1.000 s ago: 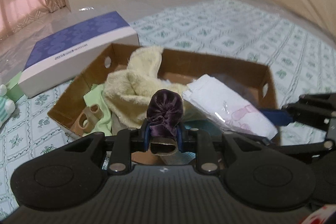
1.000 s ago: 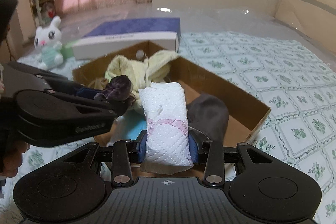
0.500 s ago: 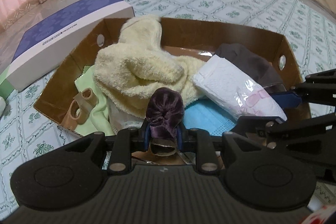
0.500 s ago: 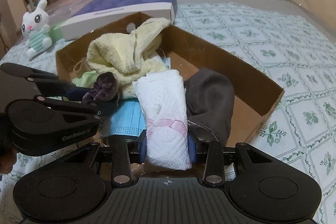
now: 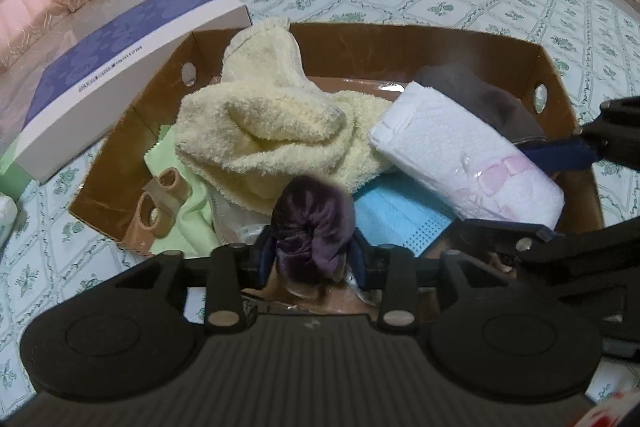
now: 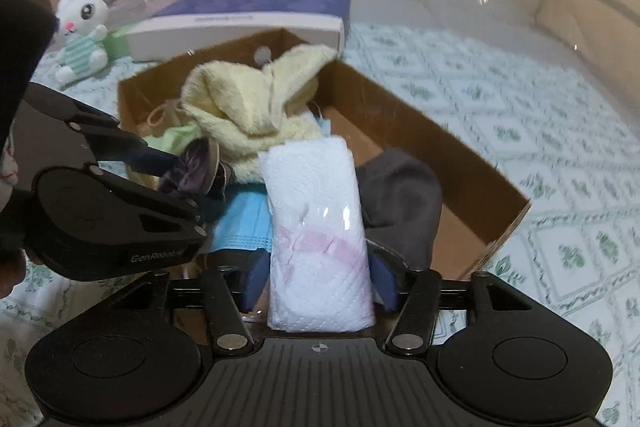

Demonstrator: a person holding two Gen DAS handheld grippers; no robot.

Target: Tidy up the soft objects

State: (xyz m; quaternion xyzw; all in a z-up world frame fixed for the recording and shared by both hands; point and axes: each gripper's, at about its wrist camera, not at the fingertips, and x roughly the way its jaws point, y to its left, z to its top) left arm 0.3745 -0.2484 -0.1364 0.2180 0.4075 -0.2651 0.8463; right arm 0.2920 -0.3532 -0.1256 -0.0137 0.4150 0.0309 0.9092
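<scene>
both grippers' jaws have just opened, freeing the purple scrunchie [image 5: 312,227] and tissue pack [image 6: 318,247].

Both grippers, left gripper [image 5: 312,259] & right gripper [image 6: 318,281], are matte black plastic w/ ribbed top deck, round side housings, silver screws, blue finger pads [image 6: 254,281]; white "GenRobot" lettering on one side.

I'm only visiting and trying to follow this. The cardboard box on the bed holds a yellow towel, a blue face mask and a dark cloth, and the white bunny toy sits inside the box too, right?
Not quite. The bunny toy sits outside the cardboard box, on the bed beside the purple-and-white box, as the right wrist view shows. The yellow towel, blue face mask and dark cloth are indeed in the box.
</scene>
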